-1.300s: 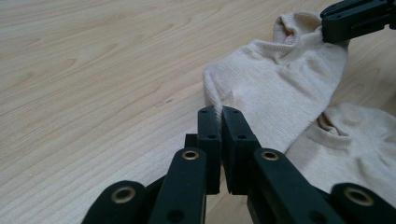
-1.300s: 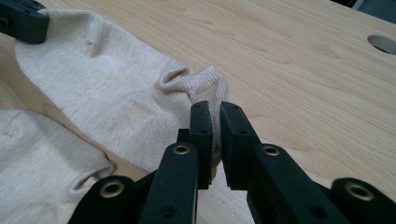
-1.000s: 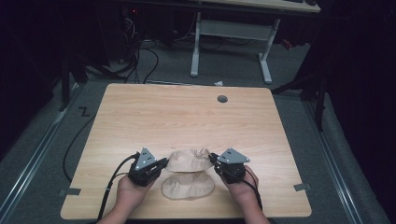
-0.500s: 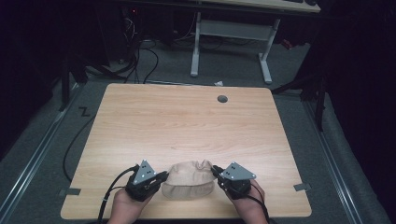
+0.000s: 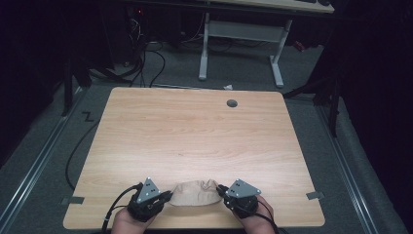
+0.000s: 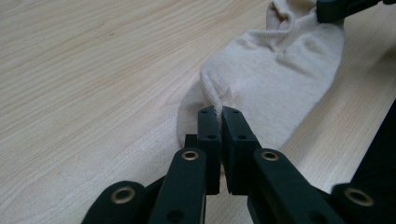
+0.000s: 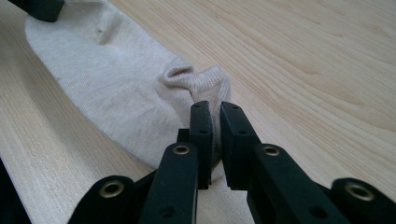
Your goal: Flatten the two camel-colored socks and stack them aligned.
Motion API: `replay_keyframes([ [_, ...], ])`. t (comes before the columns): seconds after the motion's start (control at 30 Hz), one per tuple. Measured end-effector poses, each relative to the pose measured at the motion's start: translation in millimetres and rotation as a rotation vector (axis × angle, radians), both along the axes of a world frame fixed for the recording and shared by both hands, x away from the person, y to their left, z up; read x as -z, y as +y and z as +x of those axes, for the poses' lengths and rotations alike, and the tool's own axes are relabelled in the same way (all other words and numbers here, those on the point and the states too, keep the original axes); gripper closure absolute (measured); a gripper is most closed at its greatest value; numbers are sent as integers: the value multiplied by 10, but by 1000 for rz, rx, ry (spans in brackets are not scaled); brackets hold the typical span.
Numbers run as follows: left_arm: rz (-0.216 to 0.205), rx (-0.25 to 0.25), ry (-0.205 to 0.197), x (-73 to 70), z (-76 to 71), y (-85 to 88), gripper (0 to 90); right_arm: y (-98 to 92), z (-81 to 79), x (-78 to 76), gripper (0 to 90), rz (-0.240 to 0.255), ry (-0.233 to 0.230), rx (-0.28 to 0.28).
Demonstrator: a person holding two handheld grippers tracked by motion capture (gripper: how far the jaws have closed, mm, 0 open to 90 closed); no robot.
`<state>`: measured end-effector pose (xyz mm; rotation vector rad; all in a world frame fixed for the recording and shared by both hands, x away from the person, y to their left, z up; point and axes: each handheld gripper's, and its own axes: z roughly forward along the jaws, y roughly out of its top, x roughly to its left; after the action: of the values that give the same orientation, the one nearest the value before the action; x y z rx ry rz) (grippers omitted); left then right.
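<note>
Where the light wooden table (image 5: 195,141) meets its near edge, a flat beige cotton sock (image 5: 196,194) lies between both hands. Left gripper (image 6: 219,114) pinches sock fabric (image 6: 280,84), jaws closed. Right gripper (image 7: 215,112) clamps the cuff (image 7: 205,79), jaws nearly closed.

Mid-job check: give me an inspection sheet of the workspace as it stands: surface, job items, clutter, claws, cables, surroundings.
Surface: light wooden table, round grommet hole near the far edge.
Job's things: one beige sock lying flat at the near edge, between the two claws.
Clutter: nothing seen on the table.
Claws: left claw shut on a pinch of sock fabric at one end; right claw shut on the sock's cuff end.
Cables: a black cable trails from the left claw off the near edge; loose cables on the floor beyond.
Surroundings: dark room, grey floor, a white-legged desk behind the table.
</note>
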<state>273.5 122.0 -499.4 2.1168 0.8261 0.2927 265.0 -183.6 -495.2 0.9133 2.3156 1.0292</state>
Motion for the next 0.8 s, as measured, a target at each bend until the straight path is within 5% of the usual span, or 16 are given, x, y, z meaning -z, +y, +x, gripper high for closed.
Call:
replay_keyframes([
  [0.27, 31, 0, -14, 51, 21, -26, 862, -16, 50, 54, 836, -6, 17, 7],
  [0.53, 78, 10, 16, 129, 35, -63, 843, -9, 67, 92, 817, -13, 42, 2],
  [0.8, 85, 6, 10, 123, 35, -75, 726, -19, 86, 119, 745, -14, 59, 9],
])
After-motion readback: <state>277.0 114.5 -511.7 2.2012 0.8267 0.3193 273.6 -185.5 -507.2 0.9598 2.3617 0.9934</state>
